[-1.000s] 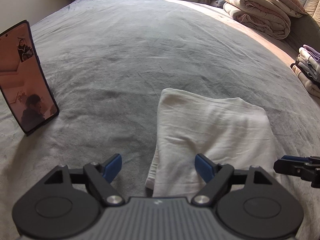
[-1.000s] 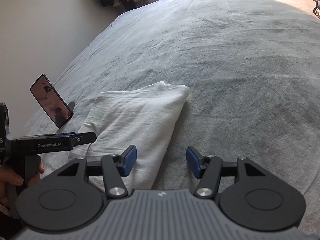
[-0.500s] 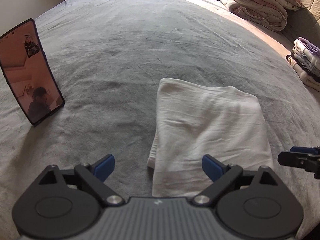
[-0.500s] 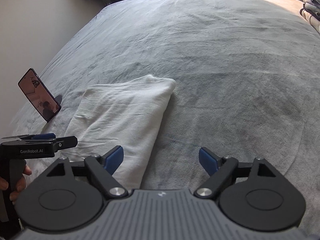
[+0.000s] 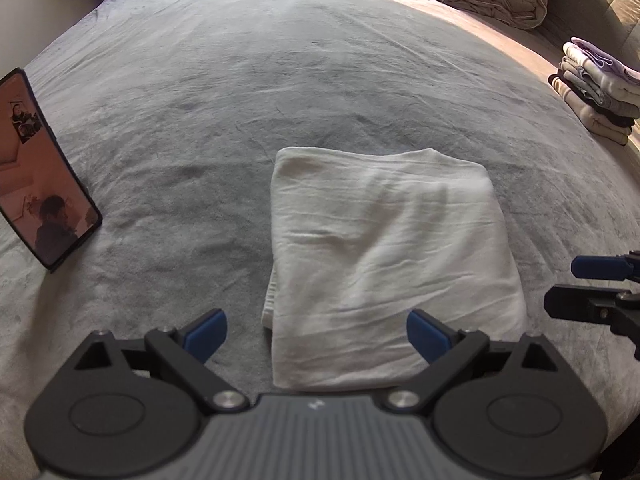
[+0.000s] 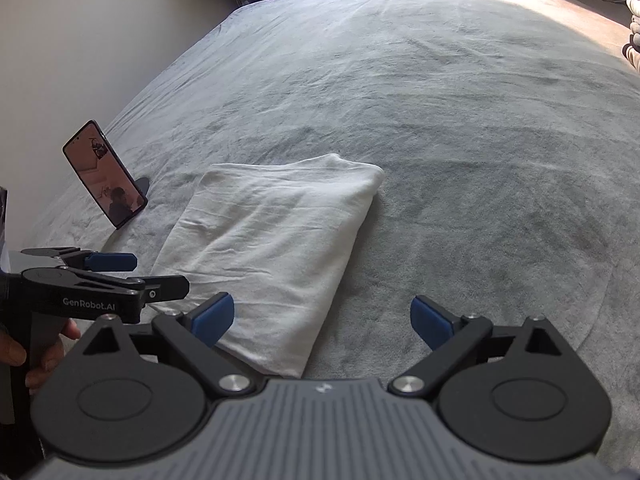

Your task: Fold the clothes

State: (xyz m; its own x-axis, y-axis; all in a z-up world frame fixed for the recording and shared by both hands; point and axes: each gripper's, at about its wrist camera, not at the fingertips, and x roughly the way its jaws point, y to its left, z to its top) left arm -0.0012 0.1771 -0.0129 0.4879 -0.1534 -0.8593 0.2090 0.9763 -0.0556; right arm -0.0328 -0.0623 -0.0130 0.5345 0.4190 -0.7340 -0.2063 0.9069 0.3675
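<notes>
The folded white cloth [image 5: 384, 256] lies mid-frame on the bed [image 5: 280, 80], soft, light and floppy, best pinched at its near corners, both the left gripper [image 5: 316, 330] and right gripper [image 6: 322, 318] having just spread wide, empty.

The words "GenRobot.AI" are in white letters on the black side of the left gripper [image 6: 120, 276], just to the left of the right claw's left finger. Nothing else can be read.
</notes>
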